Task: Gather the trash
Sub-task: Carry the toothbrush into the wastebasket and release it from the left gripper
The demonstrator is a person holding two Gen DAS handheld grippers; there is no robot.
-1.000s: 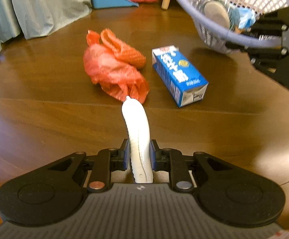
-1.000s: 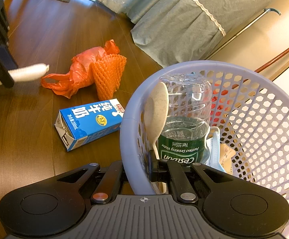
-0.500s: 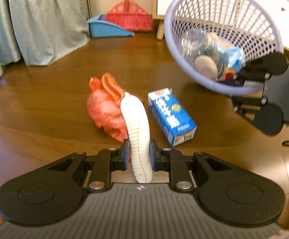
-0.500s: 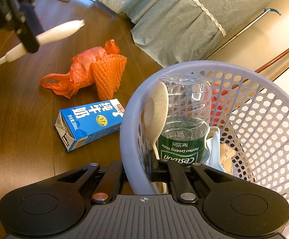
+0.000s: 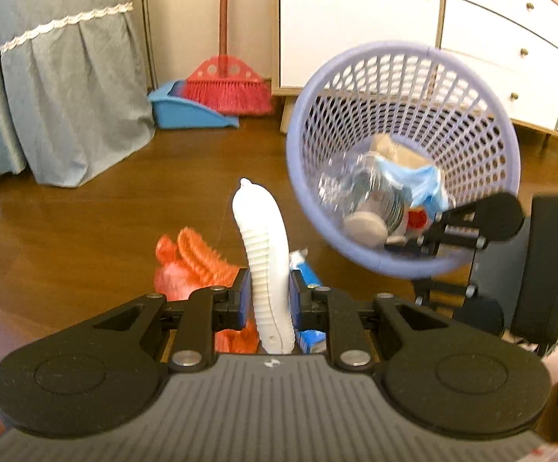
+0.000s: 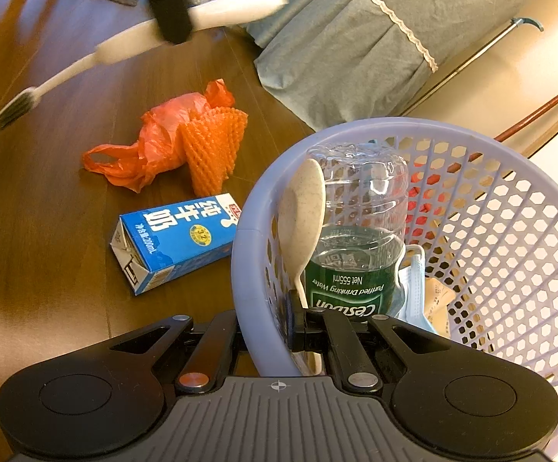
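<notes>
the left gripper [image 5: 266, 300] has its fingers [image 5: 240, 300] clenched on the ribbed white handle of a toothbrush [image 5: 263, 254], which it holds raised above the wooden floor [image 5: 86, 231]. in the right wrist view the toothbrush [image 6: 132, 44] slants across the upper left, bristle head low at the left, handle tip high toward the grey-blue curtain [image 6: 348, 38]. below it on the floor lie a crumpled red plastic bag [image 6: 151, 142] touching an orange foam fruit net [image 6: 213, 150], and just beside them a blue milk carton [image 6: 175, 242] on its side, close to the basket wall. further right, the right gripper [image 6: 267, 331] grasps the rim of a lilac mesh basket [image 6: 510, 254], one finger outside the wall and one inside. the basket holds a speckled cream spoon [image 6: 302, 215], an upturned clear water bottle with a green label [image 6: 356, 238], a pale blue face mask [image 6: 413, 292] and a tan packet [image 6: 436, 300]. in the left wrist view the basket [image 5: 402, 154] is tilted with its mouth toward the toothbrush, in front of a white cabinet [image 5: 356, 19], with a red broom [image 5: 225, 84] and a blue dustpan [image 5: 186, 111] at the wall.
</notes>
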